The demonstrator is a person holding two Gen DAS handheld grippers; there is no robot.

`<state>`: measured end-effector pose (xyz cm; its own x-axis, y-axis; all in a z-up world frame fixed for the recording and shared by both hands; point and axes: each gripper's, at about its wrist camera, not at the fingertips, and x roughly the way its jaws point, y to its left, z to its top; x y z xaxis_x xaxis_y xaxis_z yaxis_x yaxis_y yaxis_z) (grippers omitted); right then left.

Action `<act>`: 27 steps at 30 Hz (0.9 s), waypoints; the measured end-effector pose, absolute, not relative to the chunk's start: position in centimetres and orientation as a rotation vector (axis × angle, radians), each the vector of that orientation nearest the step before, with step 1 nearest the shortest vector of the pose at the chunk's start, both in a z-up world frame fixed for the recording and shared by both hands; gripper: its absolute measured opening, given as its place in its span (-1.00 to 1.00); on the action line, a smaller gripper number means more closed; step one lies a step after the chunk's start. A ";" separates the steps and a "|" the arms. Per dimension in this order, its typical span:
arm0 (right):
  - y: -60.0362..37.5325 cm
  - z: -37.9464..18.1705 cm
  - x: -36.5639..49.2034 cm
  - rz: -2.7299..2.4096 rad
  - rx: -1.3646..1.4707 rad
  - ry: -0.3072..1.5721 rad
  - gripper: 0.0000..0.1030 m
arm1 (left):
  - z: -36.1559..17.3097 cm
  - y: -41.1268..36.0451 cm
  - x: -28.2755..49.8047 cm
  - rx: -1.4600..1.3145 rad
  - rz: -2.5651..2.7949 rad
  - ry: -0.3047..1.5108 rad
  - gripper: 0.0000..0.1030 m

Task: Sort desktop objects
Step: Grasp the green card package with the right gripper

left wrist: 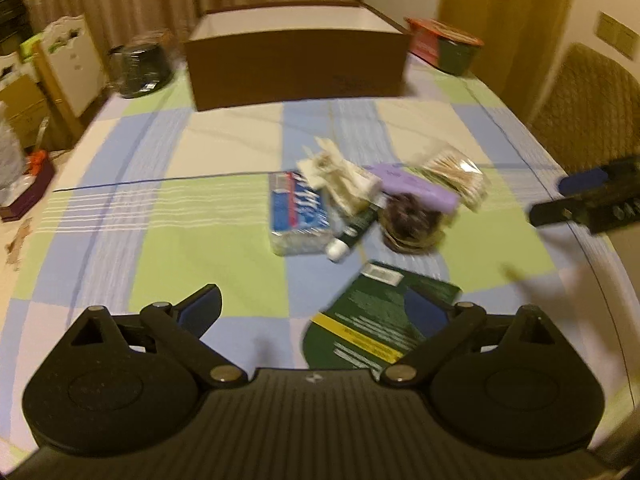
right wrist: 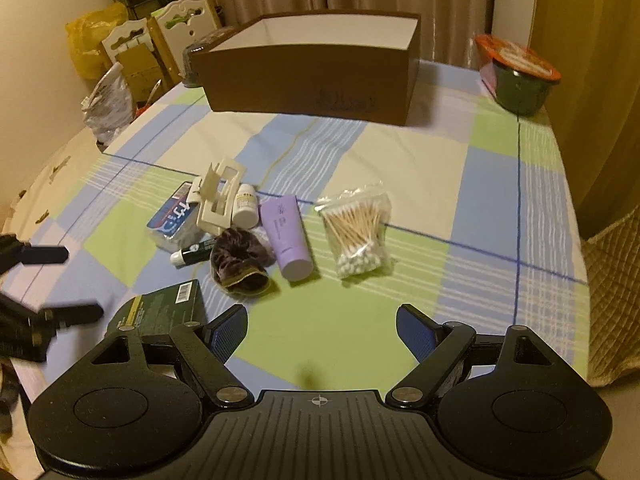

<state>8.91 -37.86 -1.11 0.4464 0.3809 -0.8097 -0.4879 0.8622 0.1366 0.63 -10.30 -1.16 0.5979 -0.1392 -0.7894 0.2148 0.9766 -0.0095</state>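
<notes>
A pile of small items lies mid-table: a bag of cotton swabs (right wrist: 357, 232), a purple tube (right wrist: 287, 237), a dark scrunchie (right wrist: 239, 261), a white hair claw (right wrist: 218, 200), a small white bottle (right wrist: 245, 211), a blue tissue pack (right wrist: 175, 216), a small dark tube (right wrist: 193, 252) and a green flat box (right wrist: 166, 304). An open brown cardboard box (right wrist: 312, 80) stands behind them. My right gripper (right wrist: 321, 336) is open and empty, in front of the pile. My left gripper (left wrist: 314, 314) is open and empty, over the green box (left wrist: 372, 320); it also shows in the right wrist view (right wrist: 76, 284).
A green bowl with an orange lid (right wrist: 520, 80) stands at the far right corner. A dark wrapped container (left wrist: 142, 68) stands at the far left. A checked cloth (right wrist: 440, 184) covers the table. A quilted chair (left wrist: 588, 112) is to the right, with clutter on the floor to the left.
</notes>
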 end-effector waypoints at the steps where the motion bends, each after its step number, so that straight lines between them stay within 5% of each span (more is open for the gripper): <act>1: -37.9 -1.3 8.9 0.541 -0.120 0.975 0.63 | -1.3 -10.6 0.4 0.101 -0.233 0.910 0.85; 19: -31.0 -8.3 3.3 0.946 -0.312 0.899 0.62 | -1.4 -8.7 -0.2 0.160 -0.212 0.952 0.82; 22: -30.2 -8.5 3.2 0.955 -0.317 0.878 0.20 | -1.0 -7.8 -0.2 0.154 -0.188 0.951 0.82; 27: -29.1 -8.5 3.2 0.947 -0.340 0.836 0.20 | -1.0 -6.8 -0.3 0.137 -0.173 0.956 0.82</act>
